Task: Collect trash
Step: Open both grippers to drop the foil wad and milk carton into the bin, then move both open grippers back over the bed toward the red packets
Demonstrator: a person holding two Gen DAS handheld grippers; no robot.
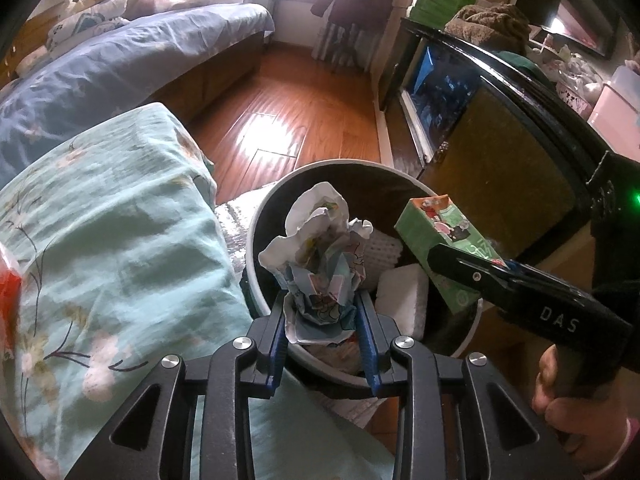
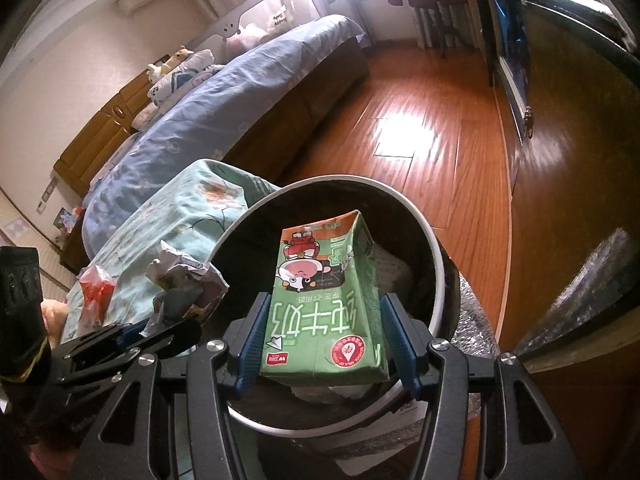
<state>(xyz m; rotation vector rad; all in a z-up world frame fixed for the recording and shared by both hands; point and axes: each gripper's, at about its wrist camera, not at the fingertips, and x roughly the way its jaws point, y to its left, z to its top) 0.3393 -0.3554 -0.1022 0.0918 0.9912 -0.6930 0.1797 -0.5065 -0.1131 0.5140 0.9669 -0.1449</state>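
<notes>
Above round bin (image 1: 256,240): left gripper (image 1: 325,320) narrowly parted, blue pads clamping crumpled paper wad (image 1: 320,264); right gripper (image 2: 324,344) about half open, pads pressing sides of green milk carton (image 2: 326,300). Both grippers tilted steeply downward. Wad and carton suspended over bin opening, side by side. Hand (image 1: 580,412) grips right handle.

The bin's (image 1: 256,240) bottom is hidden under foam and trash. The red wrapper (image 1: 8,300) is blurred and cut by the edge. The carton's (image 2: 324,308) far side is unseen.
</notes>
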